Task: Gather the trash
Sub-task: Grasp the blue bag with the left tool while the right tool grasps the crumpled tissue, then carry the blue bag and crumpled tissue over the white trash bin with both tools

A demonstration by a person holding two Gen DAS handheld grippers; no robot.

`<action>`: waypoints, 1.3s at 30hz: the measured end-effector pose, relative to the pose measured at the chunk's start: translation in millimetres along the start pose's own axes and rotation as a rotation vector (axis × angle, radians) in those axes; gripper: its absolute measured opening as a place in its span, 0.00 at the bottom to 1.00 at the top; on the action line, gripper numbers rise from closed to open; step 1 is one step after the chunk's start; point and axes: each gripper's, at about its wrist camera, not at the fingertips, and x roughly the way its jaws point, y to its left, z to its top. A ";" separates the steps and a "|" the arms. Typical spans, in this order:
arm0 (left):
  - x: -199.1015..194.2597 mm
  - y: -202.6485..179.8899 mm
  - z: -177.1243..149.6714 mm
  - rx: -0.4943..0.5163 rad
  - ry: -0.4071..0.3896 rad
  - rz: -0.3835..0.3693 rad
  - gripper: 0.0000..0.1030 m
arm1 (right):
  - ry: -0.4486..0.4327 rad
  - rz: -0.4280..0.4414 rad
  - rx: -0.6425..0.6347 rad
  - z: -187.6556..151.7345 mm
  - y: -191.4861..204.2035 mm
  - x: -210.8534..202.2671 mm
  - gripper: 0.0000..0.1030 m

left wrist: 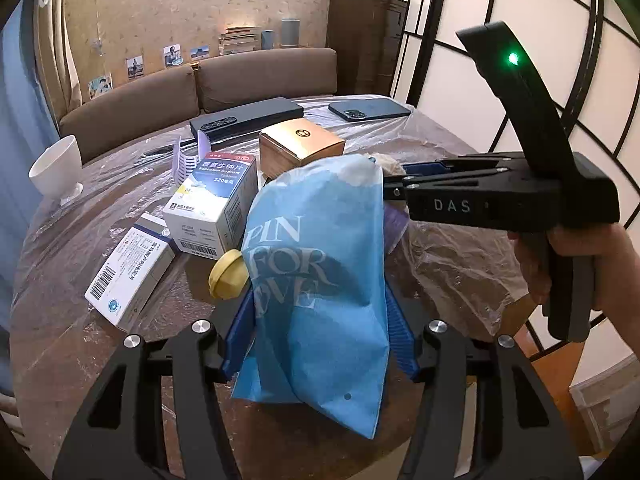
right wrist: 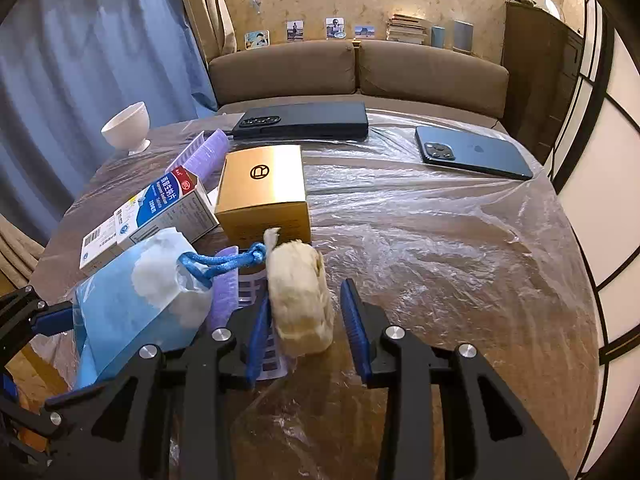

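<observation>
Pinching blue bag (left wrist: pixel 320 280) between its blue pads, left gripper (left wrist: pixel 320 336) holds it upright, long axis vertical, mouth pointing up above plastic-covered table (right wrist: pixel 440 248); right gripper (right wrist: pixel 306 320) spread wide, crumpled yellowish wad (right wrist: pixel 300 296) between fingers, against left finger, just beside bag mouth, its long axis running along fingers; gold box (right wrist: pixel 262 192) behind.

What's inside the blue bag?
Something white and crumpled shows through the blue bag near its top. The rest is hidden by the fabric. The left tongs hold the bag.
</observation>
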 end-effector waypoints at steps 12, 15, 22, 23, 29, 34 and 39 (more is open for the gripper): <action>-16.3 9.9 6.6 -0.062 -0.060 -0.044 0.34 | -0.061 0.052 0.047 1.5 -5.9 -20.7 0.19; -25.6 12.1 9.6 -0.076 -0.083 -0.050 0.34 | -0.078 0.047 0.060 1.9 -8.5 -28.9 0.19; -39.0 14.1 8.3 -0.086 -0.102 -0.045 0.34 | -0.095 0.049 0.074 -1.8 -8.0 -43.9 0.19; -40.5 14.6 7.5 -0.087 -0.104 -0.043 0.34 | -0.097 0.051 0.074 -2.9 -7.3 -45.6 0.19; -50.1 22.3 0.6 -0.114 -0.106 -0.031 0.34 | -0.118 0.058 0.079 -10.7 -2.8 -61.3 0.19; -60.4 35.2 -3.8 -0.154 -0.119 -0.023 0.34 | -0.146 0.070 0.085 -15.8 1.9 -77.4 0.19; -76.1 47.6 -4.4 -0.192 -0.155 -0.021 0.34 | -0.178 0.082 0.088 -14.8 4.1 -92.5 0.19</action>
